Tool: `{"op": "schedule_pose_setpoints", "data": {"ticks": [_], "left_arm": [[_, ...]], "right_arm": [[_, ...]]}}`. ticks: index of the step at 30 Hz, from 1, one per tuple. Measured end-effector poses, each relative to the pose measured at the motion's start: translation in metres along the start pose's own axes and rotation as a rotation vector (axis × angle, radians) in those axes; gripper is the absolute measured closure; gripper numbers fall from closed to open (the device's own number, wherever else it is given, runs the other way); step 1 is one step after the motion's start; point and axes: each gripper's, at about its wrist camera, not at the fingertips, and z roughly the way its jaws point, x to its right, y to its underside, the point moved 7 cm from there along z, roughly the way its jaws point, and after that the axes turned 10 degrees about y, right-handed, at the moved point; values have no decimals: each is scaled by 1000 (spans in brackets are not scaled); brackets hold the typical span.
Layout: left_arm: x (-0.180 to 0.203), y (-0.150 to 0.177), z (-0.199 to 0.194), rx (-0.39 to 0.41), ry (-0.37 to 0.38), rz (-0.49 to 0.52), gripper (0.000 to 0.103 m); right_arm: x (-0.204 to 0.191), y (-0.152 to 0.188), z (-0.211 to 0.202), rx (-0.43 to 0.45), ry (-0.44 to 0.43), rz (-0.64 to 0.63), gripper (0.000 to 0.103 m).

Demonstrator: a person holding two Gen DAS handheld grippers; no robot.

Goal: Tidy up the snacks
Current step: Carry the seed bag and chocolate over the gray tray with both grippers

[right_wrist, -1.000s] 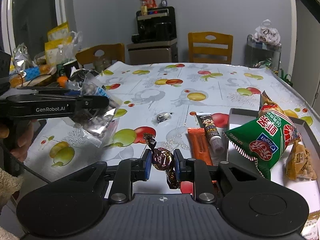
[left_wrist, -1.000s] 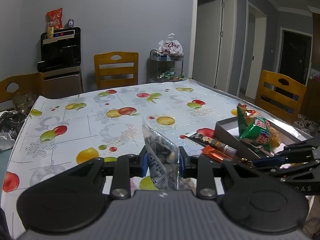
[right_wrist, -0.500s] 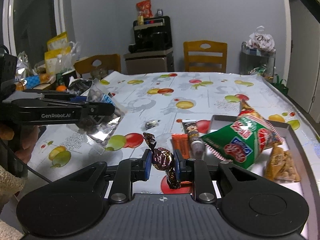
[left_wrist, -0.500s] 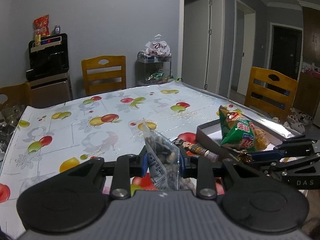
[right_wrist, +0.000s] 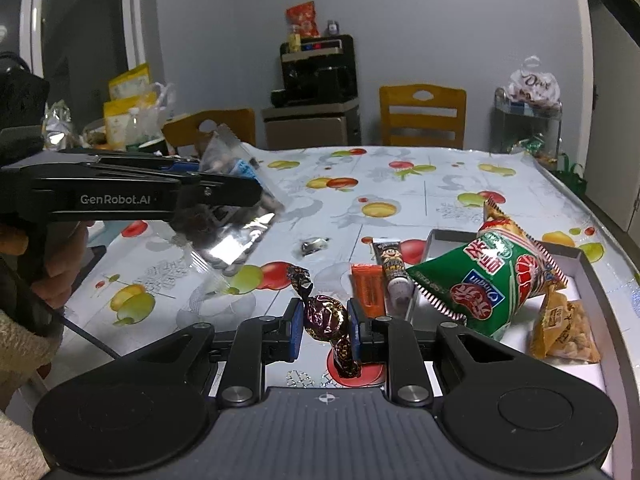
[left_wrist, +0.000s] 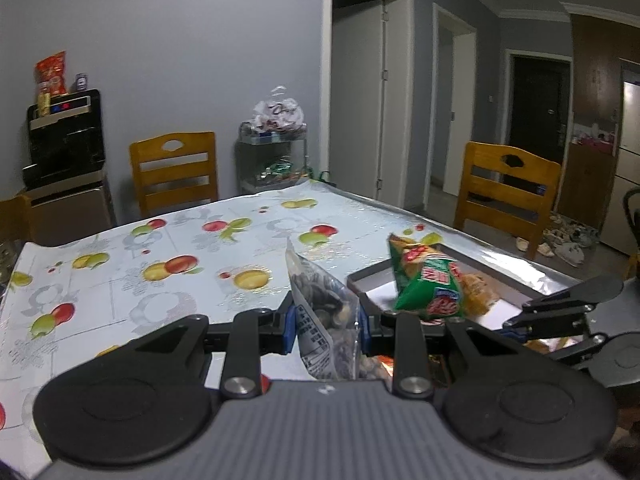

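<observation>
My left gripper is shut on a clear bag of seeds, held above the table; it also shows in the right wrist view. My right gripper is shut on a brown foil-wrapped candy, held above the table just left of the grey tray. In the tray lie a green snack bag and a yellow nut packet. An orange bar and a small tube snack lie on the table beside the tray's left wall.
A small silver wrapper lies mid-table on the fruit-print cloth. Wooden chairs stand around the table. A black appliance and a glass shelf stand by the far wall. Bags clutter the left side.
Both grippers have moved right toward the tray with their snacks still held. The left gripper with the seed bag has risen and now sits close to the tray's near corner.
</observation>
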Motion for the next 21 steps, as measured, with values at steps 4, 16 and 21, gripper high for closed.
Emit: {"op": "schedule_pose_setpoints", "data": {"ticks": [4, 16, 21], "left_arm": [[15, -6, 7, 1, 32, 27, 77], [71, -21, 42, -15, 164, 108, 77], [95, -24, 57, -35, 232, 127, 77]], "right_arm": [[21, 0, -9, 10, 39, 29, 78], [113, 3, -43, 73, 246, 145, 78], [141, 11, -49, 77, 299, 192, 78]]}}
